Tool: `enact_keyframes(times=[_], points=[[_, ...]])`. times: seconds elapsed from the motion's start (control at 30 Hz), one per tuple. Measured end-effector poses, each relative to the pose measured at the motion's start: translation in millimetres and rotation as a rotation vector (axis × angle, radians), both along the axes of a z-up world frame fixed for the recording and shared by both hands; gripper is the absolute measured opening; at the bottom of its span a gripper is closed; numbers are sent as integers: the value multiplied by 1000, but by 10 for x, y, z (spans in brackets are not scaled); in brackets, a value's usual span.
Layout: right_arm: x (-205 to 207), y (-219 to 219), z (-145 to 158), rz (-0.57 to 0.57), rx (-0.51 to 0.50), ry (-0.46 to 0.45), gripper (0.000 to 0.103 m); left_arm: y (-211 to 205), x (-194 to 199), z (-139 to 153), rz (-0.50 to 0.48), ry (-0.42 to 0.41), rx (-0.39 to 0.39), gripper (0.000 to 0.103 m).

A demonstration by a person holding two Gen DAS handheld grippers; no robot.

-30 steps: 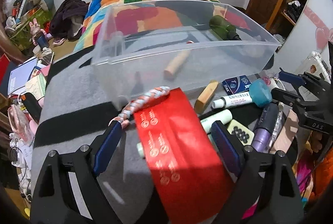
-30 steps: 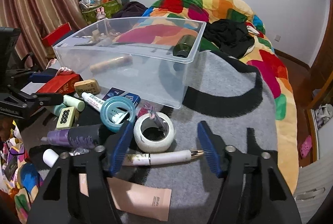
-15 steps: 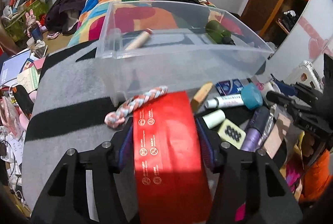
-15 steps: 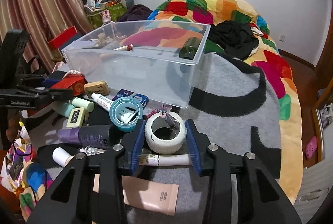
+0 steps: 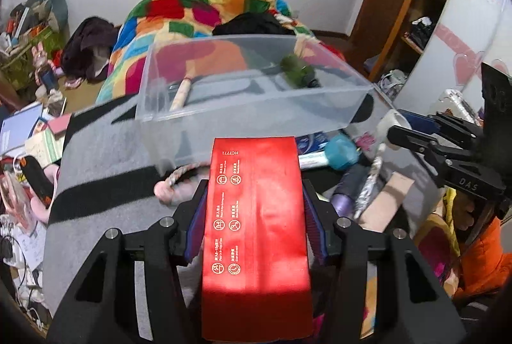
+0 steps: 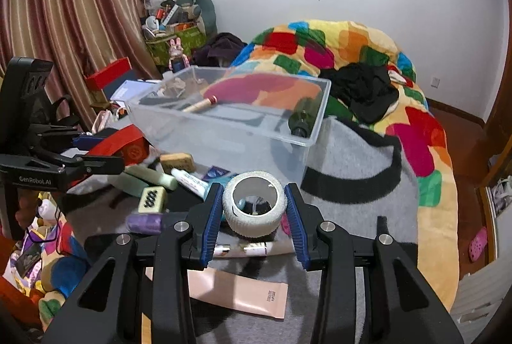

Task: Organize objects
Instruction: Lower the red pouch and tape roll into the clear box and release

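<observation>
Sorting is only starting: the clear bin (image 6: 224, 133) at frame center is holding just a stick (image 6: 200, 104) and a green bottle (image 6: 302, 117). Left claw (image 5: 254, 216) is clamping a red packet (image 5: 256, 235); right claw (image 6: 252, 216) is squeezing a tape roll (image 6: 252, 206). Tubes (image 6: 188, 181) are lying loose on the bed (image 6: 352, 177).
</observation>
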State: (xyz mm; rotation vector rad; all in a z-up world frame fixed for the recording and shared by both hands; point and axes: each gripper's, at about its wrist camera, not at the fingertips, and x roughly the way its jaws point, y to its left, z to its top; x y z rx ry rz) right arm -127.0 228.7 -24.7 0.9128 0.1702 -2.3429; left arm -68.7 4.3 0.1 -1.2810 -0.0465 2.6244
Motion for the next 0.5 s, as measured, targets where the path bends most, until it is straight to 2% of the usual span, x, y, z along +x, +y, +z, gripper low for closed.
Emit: enact_keyframes(times=[0.33,0.5], points=[[-130,-98,277,-24,-75,49,36,-31,-137,315,15,114,57,54],[-341,-201,353,-60,-87,60,36,-126,-389,377,54,125,66,54]])
